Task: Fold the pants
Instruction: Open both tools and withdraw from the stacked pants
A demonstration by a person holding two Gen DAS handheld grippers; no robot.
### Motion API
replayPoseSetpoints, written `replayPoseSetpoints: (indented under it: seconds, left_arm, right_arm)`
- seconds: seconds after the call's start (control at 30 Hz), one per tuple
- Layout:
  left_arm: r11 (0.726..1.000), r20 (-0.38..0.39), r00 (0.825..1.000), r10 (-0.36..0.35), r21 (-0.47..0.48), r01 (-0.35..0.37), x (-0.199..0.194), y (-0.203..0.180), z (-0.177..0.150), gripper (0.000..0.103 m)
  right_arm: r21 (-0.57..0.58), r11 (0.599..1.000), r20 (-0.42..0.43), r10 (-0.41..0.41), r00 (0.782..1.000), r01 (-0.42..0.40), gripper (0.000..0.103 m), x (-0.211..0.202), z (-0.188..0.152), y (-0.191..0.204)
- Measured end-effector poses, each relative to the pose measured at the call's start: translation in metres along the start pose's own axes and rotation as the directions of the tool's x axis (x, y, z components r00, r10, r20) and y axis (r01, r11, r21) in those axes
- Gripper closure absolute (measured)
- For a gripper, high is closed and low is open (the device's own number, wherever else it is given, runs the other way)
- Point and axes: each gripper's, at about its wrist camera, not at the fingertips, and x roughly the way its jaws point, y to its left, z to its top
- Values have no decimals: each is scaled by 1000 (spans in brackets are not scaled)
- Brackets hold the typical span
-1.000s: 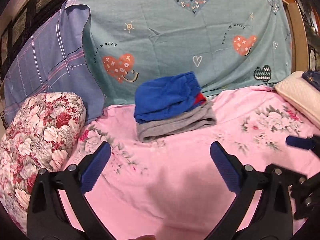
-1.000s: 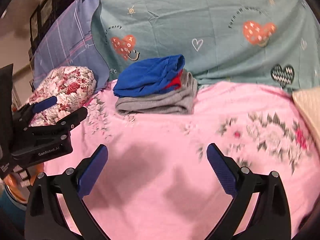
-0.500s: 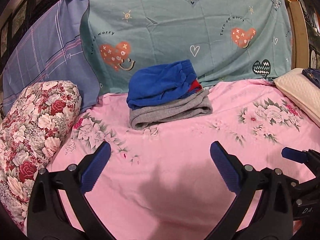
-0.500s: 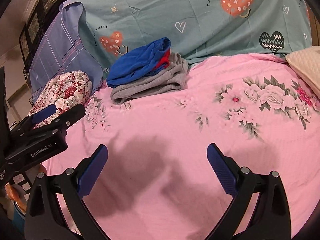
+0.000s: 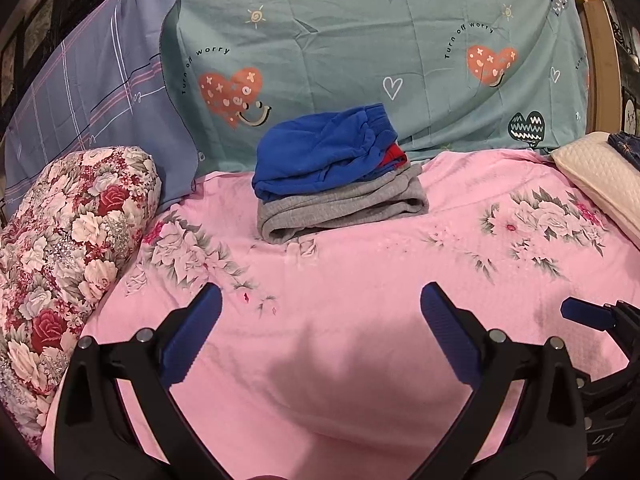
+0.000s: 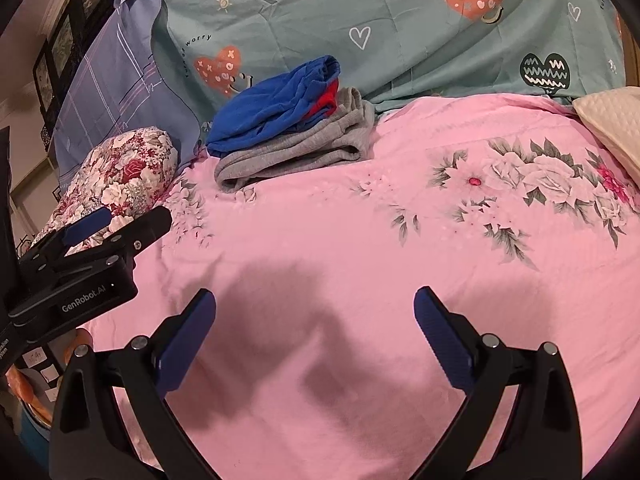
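- Hiding most of the red garment (image 5: 394, 156), the blue pants (image 5: 324, 148) leave only a small red patch showing at their 3 o'clock edge; what that red piece is cannot be told.
- Cut off at the frame edge, a dark blue item (image 5: 626, 146) on the cream quilted pillow (image 5: 592, 172) shows only a corner at 3 o'clock in the left wrist view.
- Left gripper (image 5: 320, 336) hangs over bare sheet with its fingers spread wide apart, nothing between them; in the right wrist view its body appears at 9 o'clock (image 6: 86, 256), partly out of frame.
- Right gripper (image 6: 314, 330) likewise has its fingers wide apart and empty; the left wrist view catches only one blue fingertip of it at 4 o'clock.
- Folded blue pants lie on top of the folded grey pants (image 5: 344, 208), the stack sitting at 12 o'clock from both grippers, well apart from them, near the far edge of the bed.
- Pink floral sheet (image 5: 360, 300) lies bare between the grippers and the stack, with dark shadows on it just ahead of the fingers.
- Teal heart-print sheet (image 5: 360, 60) rises behind the stack; a blue plaid pillow (image 5: 92, 92) and a red floral bolster (image 5: 68, 240) sit at 9 to 10 o'clock.
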Motion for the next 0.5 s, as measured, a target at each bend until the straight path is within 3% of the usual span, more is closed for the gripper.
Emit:
replayPoseSetpoints:
  seconds: [0.3, 0.5]
  left_arm:
    - [1000, -11, 1000, 3, 4, -3, 2, 0, -2, 2]
    - [1000, -16, 1000, 5, 7, -5, 4, 0, -2, 2]
  right_arm:
    - [-30, 1000, -2, -11, 1000, 11, 3, 2, -2, 5]
    - [-102, 993, 26, -58, 998, 60, 3, 0, -3, 13]
